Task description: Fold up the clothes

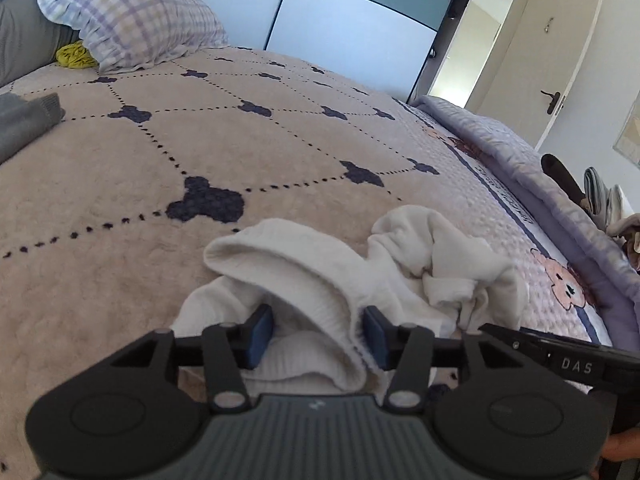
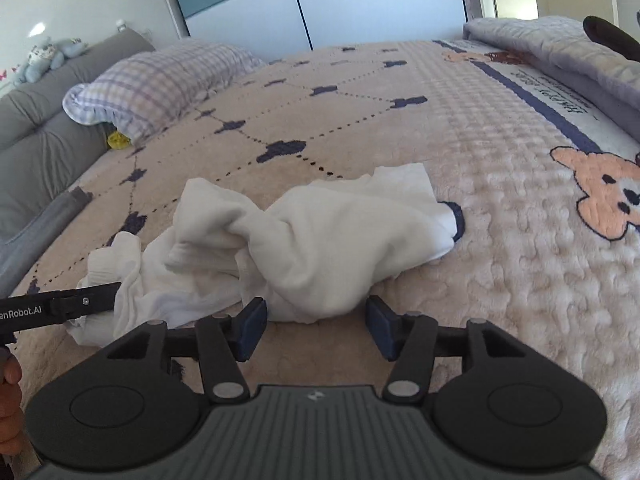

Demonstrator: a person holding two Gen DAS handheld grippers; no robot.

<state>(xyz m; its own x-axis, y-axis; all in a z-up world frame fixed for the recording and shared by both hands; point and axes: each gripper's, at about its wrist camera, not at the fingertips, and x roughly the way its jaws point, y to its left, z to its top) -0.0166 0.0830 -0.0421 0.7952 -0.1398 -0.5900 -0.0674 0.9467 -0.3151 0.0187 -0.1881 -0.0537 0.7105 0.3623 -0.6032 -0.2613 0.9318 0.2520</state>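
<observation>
A crumpled white garment [image 1: 400, 272] lies in a heap on the beige blanket [image 1: 160, 152] near the bed's front edge. My left gripper [image 1: 318, 336] stands open over the garment's ribbed hem, which runs between the blue pads without being pinched. The right wrist view shows the same garment [image 2: 320, 232] bunched and twisted. My right gripper [image 2: 316, 328] is open at its near edge, a fold of cloth reaching into the gap. The left gripper's black finger [image 2: 72, 304] pokes in from the left, against the cloth.
A plaid pillow [image 1: 136, 20], a yellow item [image 1: 76, 56] and a grey headboard cushion [image 2: 36, 128] sit at the bed's head. Grey cloth [image 1: 24, 120] lies at the left. A folded lilac quilt [image 1: 520, 148] runs along the right side, with a wardrobe [image 1: 340, 12] behind.
</observation>
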